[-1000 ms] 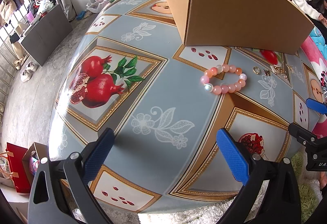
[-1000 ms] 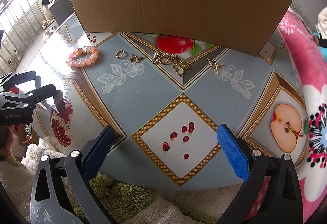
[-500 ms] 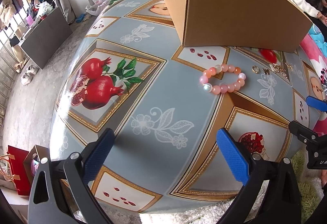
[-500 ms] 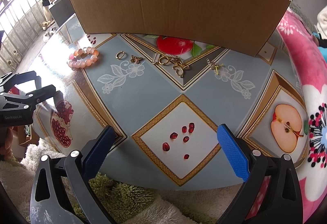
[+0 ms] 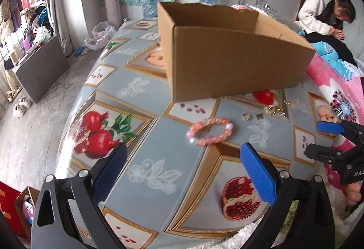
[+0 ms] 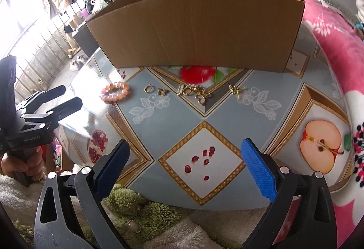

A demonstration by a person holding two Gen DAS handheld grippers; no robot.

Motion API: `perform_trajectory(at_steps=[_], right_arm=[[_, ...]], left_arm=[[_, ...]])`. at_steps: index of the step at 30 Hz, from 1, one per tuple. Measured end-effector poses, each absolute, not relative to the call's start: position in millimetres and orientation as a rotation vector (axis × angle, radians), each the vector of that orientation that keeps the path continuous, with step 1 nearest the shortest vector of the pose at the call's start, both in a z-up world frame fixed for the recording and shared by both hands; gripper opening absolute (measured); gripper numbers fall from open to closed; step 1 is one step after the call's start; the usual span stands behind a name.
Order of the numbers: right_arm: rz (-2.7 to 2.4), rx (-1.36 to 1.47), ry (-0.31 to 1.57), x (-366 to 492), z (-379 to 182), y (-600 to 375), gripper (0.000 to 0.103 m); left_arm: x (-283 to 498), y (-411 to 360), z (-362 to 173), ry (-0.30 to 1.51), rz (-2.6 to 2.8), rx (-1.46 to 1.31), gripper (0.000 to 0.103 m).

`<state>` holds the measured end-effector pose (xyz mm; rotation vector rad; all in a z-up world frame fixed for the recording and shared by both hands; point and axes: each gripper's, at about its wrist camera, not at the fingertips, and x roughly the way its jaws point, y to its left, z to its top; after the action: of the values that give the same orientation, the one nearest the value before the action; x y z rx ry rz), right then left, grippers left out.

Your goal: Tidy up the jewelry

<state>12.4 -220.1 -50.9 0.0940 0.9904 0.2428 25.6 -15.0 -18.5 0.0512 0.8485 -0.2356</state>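
A pink bead bracelet (image 5: 209,131) (image 6: 115,91) lies on the patterned table, in front of an open cardboard box (image 5: 229,60) (image 6: 200,28). To its right sit a gold ring (image 5: 246,115) (image 6: 147,89), a small gold butterfly charm (image 6: 163,91), a tangle of gold pieces (image 6: 195,92) and a gold cross-shaped piece (image 6: 235,89). My left gripper (image 5: 182,171) is open, hovering short of the bracelet with nothing between its fingers. My right gripper (image 6: 184,162) is open over the table's near edge, well short of the jewelry.
The table (image 5: 145,130) wears a fruit-print cloth. A pink floral blanket (image 6: 336,28) lies to the right. A fluffy green-white rug (image 6: 141,215) sits below the near edge. A person in a white sweater (image 5: 318,14) sits at far right. Clothes and a grey board (image 5: 41,67) stand left.
Both grippers have tilted up and drawn a little closer to the table, so the box's open top and the room behind now show. Nothing on the table moved.
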Motion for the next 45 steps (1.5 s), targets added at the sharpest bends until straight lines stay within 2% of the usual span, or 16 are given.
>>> perform_trajectory(at_steps=[4,8,15,18,22,28,45], right_arm=[[0.269,0.105,0.922,11,-36,-229,0.087],[0.277,0.103,0.903,15,-31,-238,0.078],[0.309,0.166,0.948,33,-40,-230,0.044],[0.331,0.155,0.963,40,-45,-225,0.034],[0.375,0.151,0.988,49,-53,-218,0.020],[0.372,0.117,1.026,57,-62,-219,0.013],[0.325,0.157,1.001,53,-57,-244,0.016]], left_arm=[[30,-44,-11,0.801,-0.331,0.101,0.088],[37,-71,-12,0.783,-0.418,0.167,0.070],[53,-96,-27,0.823,-0.501,0.203,0.038],[57,-101,-32,0.842,-0.519,0.221,0.030],[59,-106,-36,0.851,-0.524,0.257,0.026],[62,-109,-41,0.869,-0.532,0.262,0.025],[82,-117,-58,0.925,-0.510,0.296,0.025]])
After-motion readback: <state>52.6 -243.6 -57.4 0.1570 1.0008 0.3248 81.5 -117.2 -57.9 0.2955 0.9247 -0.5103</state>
